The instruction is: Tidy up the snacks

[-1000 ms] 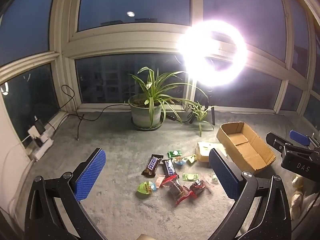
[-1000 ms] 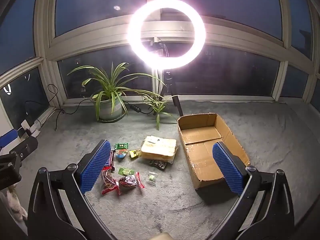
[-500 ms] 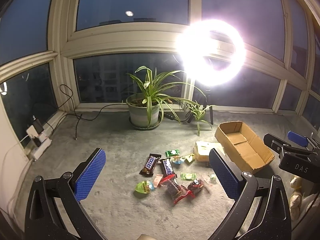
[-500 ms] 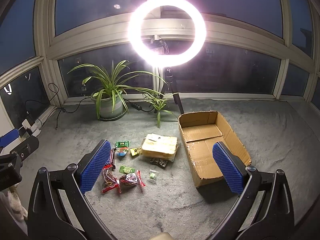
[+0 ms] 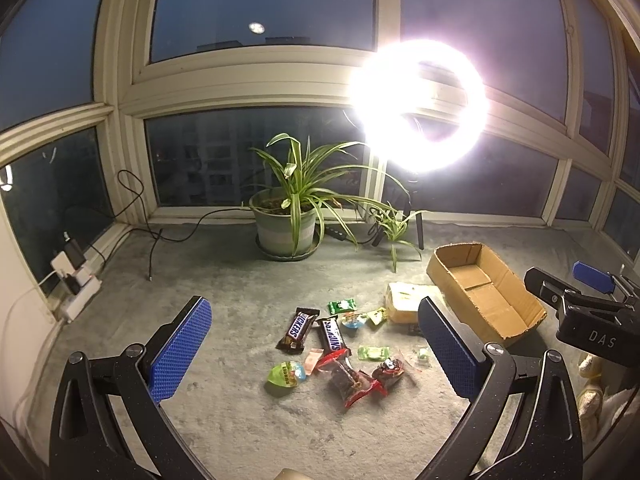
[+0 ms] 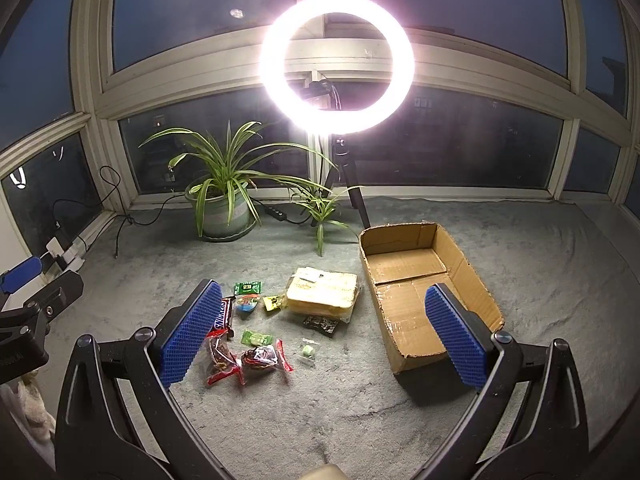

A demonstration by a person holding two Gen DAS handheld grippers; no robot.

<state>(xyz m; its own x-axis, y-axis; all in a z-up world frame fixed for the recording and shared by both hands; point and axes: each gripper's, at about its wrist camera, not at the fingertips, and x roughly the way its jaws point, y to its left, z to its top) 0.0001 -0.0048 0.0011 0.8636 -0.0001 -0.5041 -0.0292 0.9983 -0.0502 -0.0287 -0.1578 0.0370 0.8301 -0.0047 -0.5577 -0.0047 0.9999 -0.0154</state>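
Grey carpet (image 6: 540, 272) spans the floor. Cardboard box (image 6: 408, 276), open and with nothing in it, lies at 3 o'clock of the snack pile, flaps up.

Pale yellow flat pack (image 6: 324, 292), biggest snack, just beside the box's left wall. Two Snickers bars (image 5: 316, 330) side by side at 9 o'clock of the pile. Red-edged clear packets (image 5: 354, 380) at 6 o'clock; green egg-shaped sweet (image 5: 286, 374) at 7–8 o'clock; small green wrappers scattered between.

Left gripper (image 5: 314, 356): tongs spread wide, nothing between them, held above the pile. Right gripper (image 6: 326, 332): tongs spread wide, nothing held, framing pile and box edge.

Judgement: task barely started; no snack boxed yet. Step in hand: approach. Next move calls for lowering over one item, likely a Snickers bar or the yellow pack, aligning pads across its narrow width.
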